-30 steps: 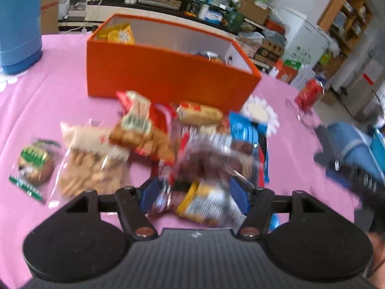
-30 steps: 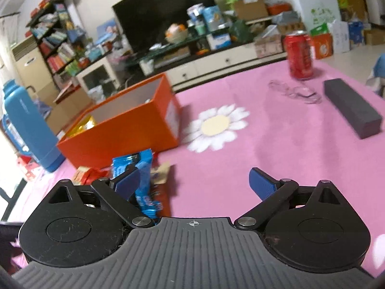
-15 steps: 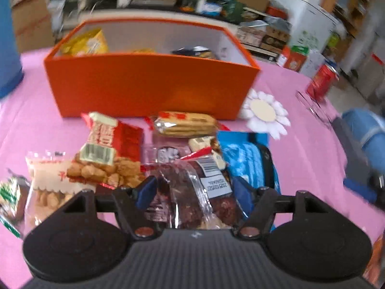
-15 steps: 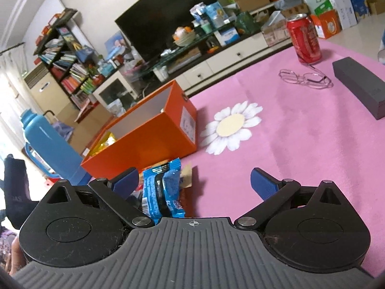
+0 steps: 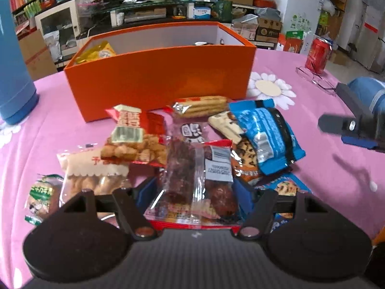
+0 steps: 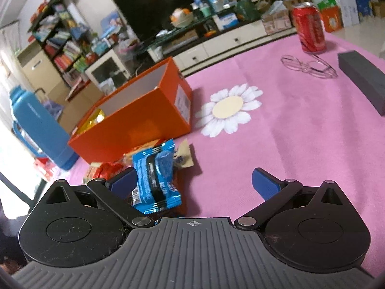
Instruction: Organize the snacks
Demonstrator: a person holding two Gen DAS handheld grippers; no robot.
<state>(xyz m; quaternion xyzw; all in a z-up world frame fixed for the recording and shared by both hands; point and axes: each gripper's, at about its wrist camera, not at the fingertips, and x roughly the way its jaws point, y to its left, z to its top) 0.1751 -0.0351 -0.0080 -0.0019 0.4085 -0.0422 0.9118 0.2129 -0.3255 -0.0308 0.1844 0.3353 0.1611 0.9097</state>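
The snacks (image 5: 192, 144) lie in a pile on the pink table (image 5: 48, 125), in front of the orange box (image 5: 158, 77), in the left wrist view. The left gripper (image 5: 195, 192) is closed on a clear packet of dark dried fruit (image 5: 195, 180), whose long axis points toward the box. A yellow packet (image 5: 101, 53) sits in the box's left end. A blue flask (image 5: 14, 67) stands at the table's left edge.

The right wrist view alone shows the right gripper (image 6: 192, 180), fingers spread wide and holding nothing. The blue wrapped packet (image 6: 156, 175) lies just beside its left finger (image 6: 121, 181). Spectacles (image 6: 308, 65), a red can (image 6: 310, 31) and a grey case (image 6: 361, 79) occupy the far right corner.
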